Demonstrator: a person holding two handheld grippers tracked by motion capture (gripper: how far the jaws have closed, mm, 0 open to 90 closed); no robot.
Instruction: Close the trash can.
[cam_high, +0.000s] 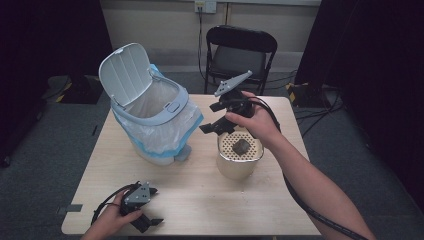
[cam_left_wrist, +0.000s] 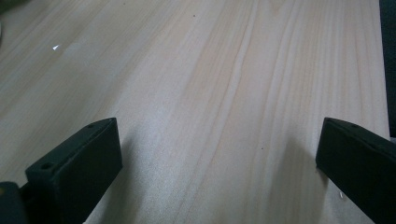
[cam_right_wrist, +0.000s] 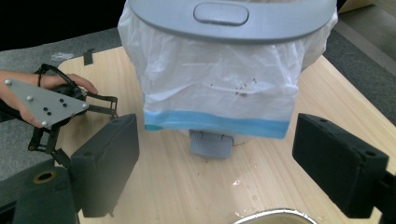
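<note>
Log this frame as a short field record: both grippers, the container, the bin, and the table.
left gripper: open, empty, low over the table's near-left corner
right gripper: open, empty, above the container's far rim, facing the bin
cream round container: perforated insert holding a dark lump
grey pedal bin: lid up, white liner with blue edge
light wooden table: small wet specks near the container

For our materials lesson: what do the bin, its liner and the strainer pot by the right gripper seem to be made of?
Bin: matte grey-blue plastic, judging by the smooth moulded lid and rim. Liner: thin translucent plastic film with a blue band, wrinkled and draped over the rim. Strainer pot: probably metal, with a perforated insert and a pale, slightly shiny wall.
</note>
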